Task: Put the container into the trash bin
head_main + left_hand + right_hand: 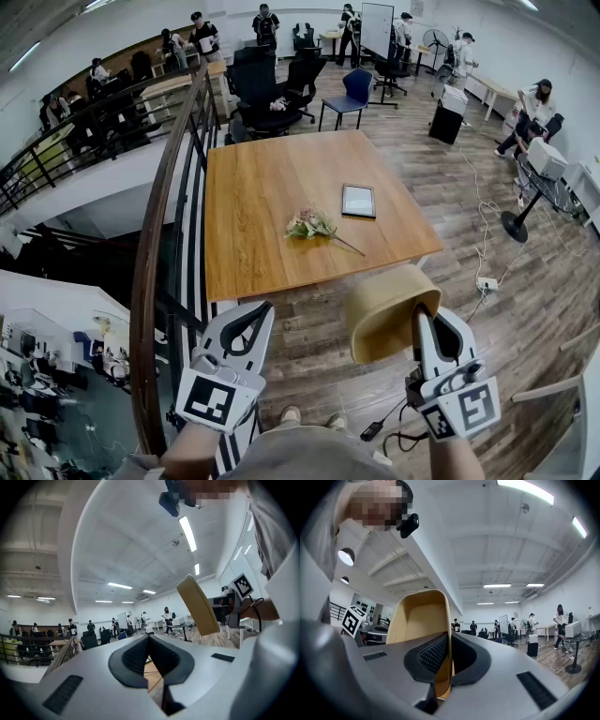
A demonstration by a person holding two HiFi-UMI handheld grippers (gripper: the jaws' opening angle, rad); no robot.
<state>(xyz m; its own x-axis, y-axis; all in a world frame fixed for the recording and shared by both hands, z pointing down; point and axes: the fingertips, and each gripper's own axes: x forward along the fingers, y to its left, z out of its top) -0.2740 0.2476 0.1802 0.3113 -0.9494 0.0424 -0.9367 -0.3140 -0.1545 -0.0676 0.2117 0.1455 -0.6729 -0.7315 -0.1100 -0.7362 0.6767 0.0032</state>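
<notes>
The container (384, 309) is a tan, open-topped tub held on its side above the wooden floor, below the table's near edge. My right gripper (422, 314) is shut on its wall, which runs between the jaws in the right gripper view, where the container (419, 620) shows its hollow inside in front of my right gripper (450, 637). My left gripper (262, 309) hangs at the lower left, shut with nothing in it. The left gripper view points up at the ceiling; beyond my left gripper (149, 637) the container (198, 605) shows edge-on. I see no clear trash bin.
A wooden table (272, 206) carries a small bunch of flowers (309, 225) and a tablet (358, 200). A dark curved railing (173, 187) runs along the left over a drop. A power strip (486, 283) and a floor fan (525, 202) stand right. Chairs and people fill the back.
</notes>
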